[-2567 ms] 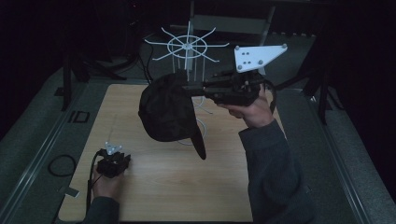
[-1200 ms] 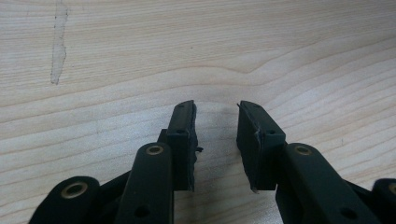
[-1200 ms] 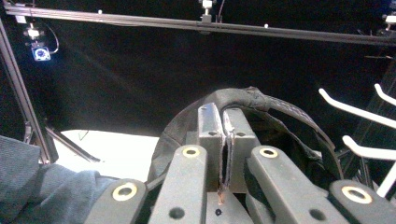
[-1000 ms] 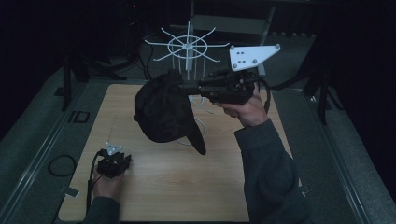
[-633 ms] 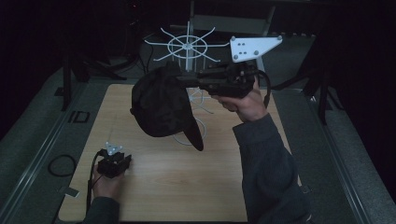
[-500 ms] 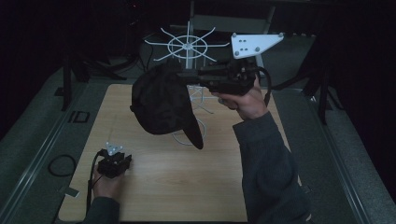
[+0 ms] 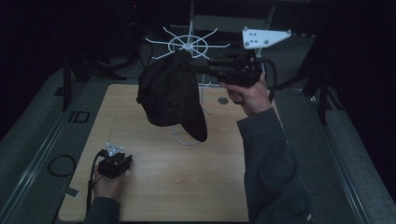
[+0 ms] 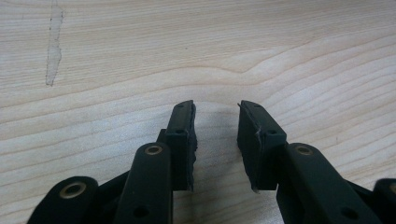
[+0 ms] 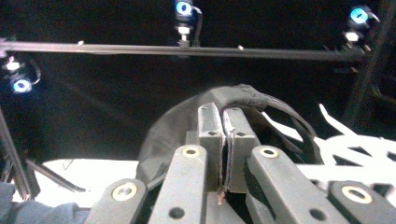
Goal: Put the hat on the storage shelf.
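Note:
A black cap (image 7: 170, 95) hangs in the air over the far half of the wooden table (image 7: 154, 186), its brim pointing down. My right gripper (image 7: 195, 69) is shut on the cap's upper edge, level with the top of the white wire rack (image 7: 189, 44). In the right gripper view the jaws (image 9: 222, 112) pinch the cap's fabric (image 9: 177, 126), with the rack's spokes (image 9: 355, 144) just beyond. My left gripper (image 7: 116, 163) rests low at the near left of the table. Its jaws (image 8: 215, 109) stand a little apart above bare wood, with nothing between them.
The rack's ring base (image 7: 187, 137) and thin pole stand on the table under the cap. A small round mark (image 7: 222, 100) lies beside the pole. Dark stands and cables surround the table's far side.
My right hand has lifted the cap up and away toward the rack's top. The left gripper has stayed where it was.

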The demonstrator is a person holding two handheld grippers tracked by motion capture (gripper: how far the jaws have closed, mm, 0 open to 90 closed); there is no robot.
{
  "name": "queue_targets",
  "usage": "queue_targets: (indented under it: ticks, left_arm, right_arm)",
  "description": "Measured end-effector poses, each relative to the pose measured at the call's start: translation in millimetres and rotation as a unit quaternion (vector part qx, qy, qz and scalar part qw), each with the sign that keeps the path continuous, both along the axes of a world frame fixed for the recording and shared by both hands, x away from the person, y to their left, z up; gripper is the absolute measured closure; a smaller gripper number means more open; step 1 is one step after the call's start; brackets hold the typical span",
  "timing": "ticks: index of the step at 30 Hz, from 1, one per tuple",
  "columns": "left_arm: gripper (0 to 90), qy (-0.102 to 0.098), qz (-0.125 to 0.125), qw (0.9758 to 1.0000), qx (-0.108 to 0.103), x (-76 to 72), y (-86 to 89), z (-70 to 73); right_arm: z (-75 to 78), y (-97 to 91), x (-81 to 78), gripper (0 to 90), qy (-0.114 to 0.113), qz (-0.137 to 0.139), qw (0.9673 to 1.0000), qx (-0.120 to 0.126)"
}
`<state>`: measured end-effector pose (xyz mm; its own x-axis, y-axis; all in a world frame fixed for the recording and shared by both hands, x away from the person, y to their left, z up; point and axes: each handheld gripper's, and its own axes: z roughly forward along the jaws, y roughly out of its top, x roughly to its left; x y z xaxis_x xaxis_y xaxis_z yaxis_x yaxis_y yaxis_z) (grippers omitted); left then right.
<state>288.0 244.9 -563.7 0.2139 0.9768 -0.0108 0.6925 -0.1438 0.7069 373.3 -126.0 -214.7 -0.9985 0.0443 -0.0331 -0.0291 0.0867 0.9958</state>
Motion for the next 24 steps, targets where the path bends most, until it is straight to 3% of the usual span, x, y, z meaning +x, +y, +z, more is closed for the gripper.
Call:
queue_targets:
  ticks: [1,3,6,9,14,19,24]
  left_arm:
    - [66.9,0.0,0.0,1.0,0.0,0.0,0.0,0.0]
    - [66.8,0.0,0.0,1.0,-0.001,-0.4,-0.6,0.0]
    - [66.6,0.0,0.0,1.0,-0.001,-0.3,-0.5,0.1]
    - [66.4,0.001,-0.001,1.0,0.0,-0.2,-0.5,0.1]
    - [66.1,0.0,-0.001,1.0,-0.001,-0.7,-0.6,0.0]
    - [65.7,0.0,0.0,1.0,-0.001,-0.7,-0.8,-0.1]
    - [65.2,0.0,0.001,1.0,-0.002,-0.2,-1.2,-0.2]
  right_arm:
    - [-7.1,-3.2,5.5,87.4,0.01,-0.009,0.9999,-0.001]
    - [-29.9,-14.7,24.2,86.8,0.052,-0.023,0.9982,0.018]
    - [-43.9,-18.6,31.1,86.0,0.069,-0.035,0.9969,0.013]
    - [-51.8,-19.0,30.6,85.5,0.068,-0.053,0.9963,-0.002]
    - [-53.5,-22.1,26.4,80.6,0.062,-0.08,0.9948,0.0]
    - [-54.7,-28.5,21.2,64.7,0.051,-0.122,0.9911,-0.013]
    - [-58.9,-34.2,18.0,54.9,0.047,-0.144,0.9882,-0.023]
